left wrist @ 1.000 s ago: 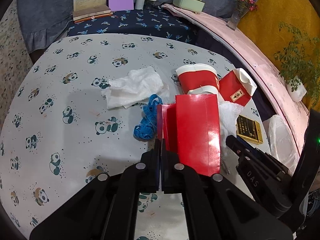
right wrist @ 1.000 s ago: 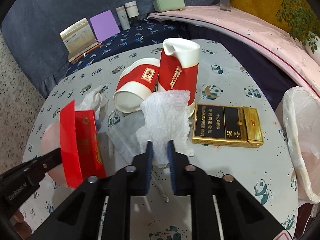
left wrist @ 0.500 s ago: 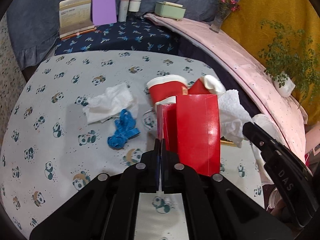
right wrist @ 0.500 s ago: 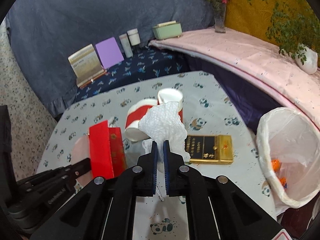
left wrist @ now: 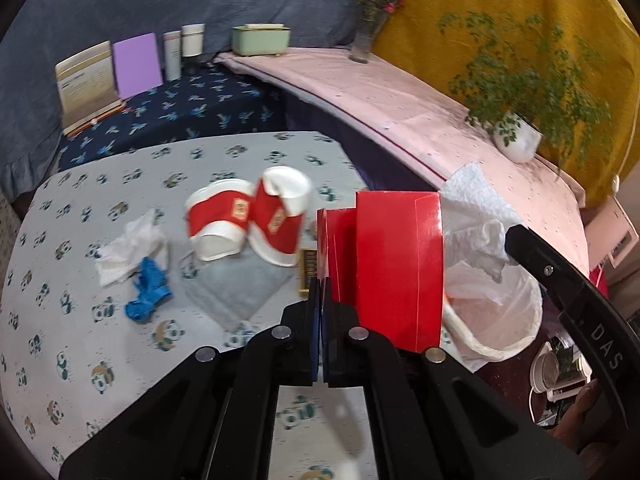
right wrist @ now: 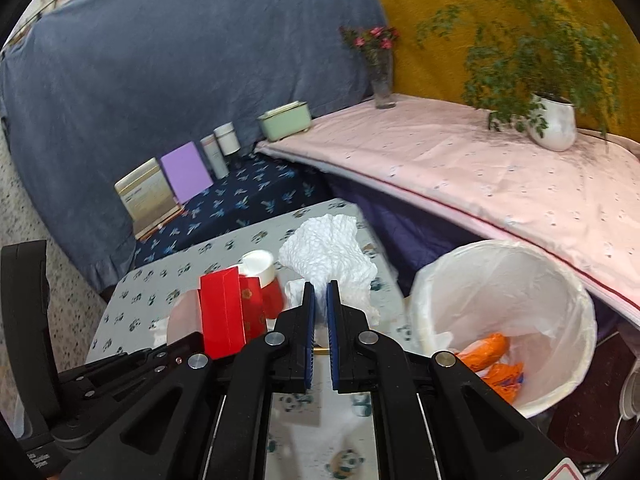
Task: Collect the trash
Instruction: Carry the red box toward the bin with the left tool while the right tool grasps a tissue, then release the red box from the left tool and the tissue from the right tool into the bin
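My left gripper [left wrist: 321,286] is shut on a red paper box [left wrist: 396,264], held upright above the panda-print table; the box also shows in the right wrist view [right wrist: 224,312]. My right gripper [right wrist: 320,292] is shut on a crumpled white paper wad [right wrist: 328,248], held above the table's right edge; the wad also shows in the left wrist view [left wrist: 476,216]. A bin lined with a white bag [right wrist: 508,280] stands to the right of the table, with orange trash [right wrist: 488,352] inside. Two red-and-white paper cups [left wrist: 248,216], a white tissue [left wrist: 128,244] and a blue scrap [left wrist: 148,284] lie on the table.
A gold-trimmed box [left wrist: 306,272] lies partly hidden behind the red box. A pink-covered ledge [right wrist: 480,172] with a potted plant [right wrist: 552,124] and a flower vase [right wrist: 380,76] runs behind the bin. Books and jars [left wrist: 132,64] stand on the dark blue bench.
Both grippers have risen and swung right, carrying the red box and the white wad towards the lined bin, which now shows fully in the right wrist view.
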`<state>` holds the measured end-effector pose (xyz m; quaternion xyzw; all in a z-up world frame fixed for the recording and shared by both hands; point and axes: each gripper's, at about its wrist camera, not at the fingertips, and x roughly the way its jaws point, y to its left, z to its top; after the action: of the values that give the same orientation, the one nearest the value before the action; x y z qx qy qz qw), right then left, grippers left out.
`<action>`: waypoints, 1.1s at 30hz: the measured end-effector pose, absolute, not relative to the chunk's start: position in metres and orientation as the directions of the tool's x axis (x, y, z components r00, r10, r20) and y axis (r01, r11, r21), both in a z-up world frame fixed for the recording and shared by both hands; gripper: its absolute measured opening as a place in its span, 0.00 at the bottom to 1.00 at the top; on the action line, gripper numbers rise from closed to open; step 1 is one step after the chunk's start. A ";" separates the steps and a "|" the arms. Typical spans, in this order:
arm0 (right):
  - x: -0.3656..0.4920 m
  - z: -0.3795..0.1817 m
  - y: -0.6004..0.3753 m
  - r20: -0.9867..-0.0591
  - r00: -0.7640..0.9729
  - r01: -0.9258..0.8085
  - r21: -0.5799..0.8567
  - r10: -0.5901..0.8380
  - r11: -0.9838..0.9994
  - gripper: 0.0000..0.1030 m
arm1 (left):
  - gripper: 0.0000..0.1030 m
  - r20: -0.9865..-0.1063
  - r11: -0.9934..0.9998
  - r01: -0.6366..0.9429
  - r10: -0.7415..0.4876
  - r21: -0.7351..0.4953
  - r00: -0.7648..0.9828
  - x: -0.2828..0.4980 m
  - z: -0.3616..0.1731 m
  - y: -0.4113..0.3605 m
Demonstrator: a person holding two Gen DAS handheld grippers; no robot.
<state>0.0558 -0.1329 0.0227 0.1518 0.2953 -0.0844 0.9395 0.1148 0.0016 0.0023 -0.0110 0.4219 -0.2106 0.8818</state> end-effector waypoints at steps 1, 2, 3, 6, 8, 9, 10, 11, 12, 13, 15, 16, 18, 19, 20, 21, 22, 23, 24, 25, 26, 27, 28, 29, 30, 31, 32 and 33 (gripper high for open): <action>0.052 0.023 -0.140 -0.580 0.810 0.263 0.235 -0.082 0.936 0.06 | 0.00 -0.739 0.905 0.377 -0.390 -0.197 0.550 0.113 0.003 -0.006; 0.047 0.022 -0.148 -0.582 0.807 0.283 0.234 -0.099 0.930 0.06 | 0.00 -0.738 0.899 0.392 -0.399 -0.197 0.544 0.112 0.004 -0.014; 0.043 0.021 -0.155 -0.583 0.805 0.298 0.235 -0.111 0.925 0.06 | 0.00 -0.737 0.890 0.411 -0.411 -0.196 0.537 0.110 0.005 -0.024; 0.029 0.014 -0.181 -0.591 0.792 0.354 0.245 -0.150 0.902 0.06 | 0.00 -0.740 0.864 0.459 -0.444 -0.205 0.505 0.106 0.004 -0.050; 0.022 0.010 -0.194 -0.597 0.784 0.383 0.249 -0.171 0.890 0.06 | 0.00 -0.743 0.849 0.485 -0.462 -0.213 0.484 0.103 0.002 -0.065; 0.017 0.007 -0.203 -0.601 0.778 0.401 0.249 -0.184 0.881 0.06 | 0.00 -0.745 0.841 0.497 -0.469 -0.213 0.474 0.102 0.000 -0.074; 0.013 0.005 -0.210 -0.603 0.773 0.416 0.250 -0.195 0.874 0.06 | 0.00 -0.747 0.835 0.509 -0.473 -0.211 0.467 0.101 -0.001 -0.083; 0.009 0.002 -0.216 -0.605 0.770 0.427 0.252 -0.203 0.869 0.06 | 0.00 -0.748 0.828 0.520 -0.478 -0.209 0.460 0.100 -0.002 -0.092; 0.006 0.000 -0.224 -0.609 0.764 0.443 0.252 -0.215 0.860 0.06 | 0.00 -0.749 0.823 0.529 -0.482 -0.208 0.455 0.099 -0.003 -0.098; 0.003 -0.003 -0.229 -0.611 0.759 0.455 0.252 -0.224 0.854 0.06 | 0.00 -0.749 0.816 0.539 -0.487 -0.208 0.449 0.098 -0.003 -0.106; -0.003 -0.008 -0.240 -0.617 0.750 0.477 0.255 -0.238 0.841 0.06 | 0.00 -0.750 0.802 0.560 -0.499 -0.208 0.435 0.096 -0.005 -0.122; -0.005 -0.010 -0.244 -0.620 0.746 0.485 0.257 -0.243 0.836 0.06 | 0.00 -0.751 0.798 0.566 -0.501 -0.207 0.431 0.095 -0.006 -0.128; -0.008 -0.015 -0.253 -0.627 0.737 0.503 0.260 -0.252 0.824 0.06 | 0.00 -0.753 0.787 0.584 -0.505 -0.201 0.422 0.094 -0.008 -0.141; -0.009 -0.017 -0.257 -0.629 0.734 0.509 0.262 -0.255 0.820 0.06 | 0.00 -0.755 0.782 0.590 -0.507 -0.199 0.417 0.095 -0.009 -0.146; -0.010 -0.020 -0.261 -0.633 0.731 0.515 0.264 -0.256 0.816 0.06 | 0.00 -0.758 0.777 0.597 -0.509 -0.200 0.408 0.095 -0.011 -0.152; -0.012 -0.022 -0.263 -0.635 0.728 0.519 0.265 -0.258 0.813 0.06 | 0.00 -0.762 0.773 0.601 -0.511 -0.204 0.399 0.096 -0.013 -0.157; -0.012 -0.024 -0.267 -0.639 0.724 0.524 0.265 -0.260 0.810 0.06 | 0.00 -0.764 0.770 0.604 -0.512 -0.204 0.394 0.097 -0.014 -0.162; -0.013 -0.026 -0.269 -0.641 0.722 0.527 0.264 -0.261 0.808 0.06 | 0.00 -0.766 0.768 0.608 -0.510 -0.201 0.391 0.097 -0.015 -0.166; -0.013 -0.027 -0.271 -0.643 0.720 0.530 0.264 -0.263 0.806 0.06 | 0.00 -0.769 0.767 0.610 -0.507 -0.197 0.389 0.098 -0.017 -0.171; -0.013 -0.029 -0.273 -0.646 0.717 0.533 0.264 -0.263 0.804 0.06 | 0.00 -0.772 0.766 0.612 -0.505 -0.195 0.386 0.099 -0.018 -0.174; -0.013 -0.030 -0.275 -0.647 0.715 0.535 0.262 -0.265 0.803 0.06 | 0.01 -0.773 0.765 0.614 -0.504 -0.194 0.384 0.099 -0.019 -0.177; -0.012 -0.031 -0.276 -0.649 0.712 0.538 0.260 -0.267 0.802 0.06 | 0.01 -0.776 0.765 0.615 -0.502 -0.191 0.383 0.100 -0.021 -0.181; -0.011 -0.033 -0.277 -0.651 0.710 0.540 0.260 -0.268 0.800 0.06 | 0.01 -0.777 0.764 0.617 -0.502 -0.191 0.380 0.101 -0.022 -0.182; -0.010 -0.034 -0.278 -0.653 0.709 0.541 0.261 -0.267 0.799 0.06 | 0.02 -0.778 0.763 0.617 -0.503 -0.193 0.377 0.102 -0.022 -0.185; -0.010 -0.035 -0.279 -0.654 0.707 0.543 0.260 -0.269 0.798 0.06 | 0.02 -0.778 0.764 0.614 -0.504 -0.198 0.375 0.103 -0.023 -0.186; -0.009 -0.035 -0.280 -0.655 0.706 0.545 0.258 -0.270 0.798 0.06 | 0.07 -0.780 0.765 0.612 -0.501 -0.198 0.374 0.104 -0.024 -0.187; -0.009 -0.036 -0.280 -0.656 0.705 0.545 0.257 -0.271 0.798 0.07 | 0.13 -0.782 0.768 0.610 -0.498 -0.197 0.375 0.105 -0.025 -0.188; -0.007 -0.036 -0.281 -0.657 0.704 0.546 0.257 -0.271 0.798 0.07 | 0.17 -0.783 0.773 0.605 -0.492 -0.192 0.380 0.106 -0.026 -0.189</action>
<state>-0.0074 -0.2807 -0.0360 0.2221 0.3099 -0.2279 0.8959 0.1058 -0.1887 -0.0256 0.0632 0.4476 -0.3311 0.8283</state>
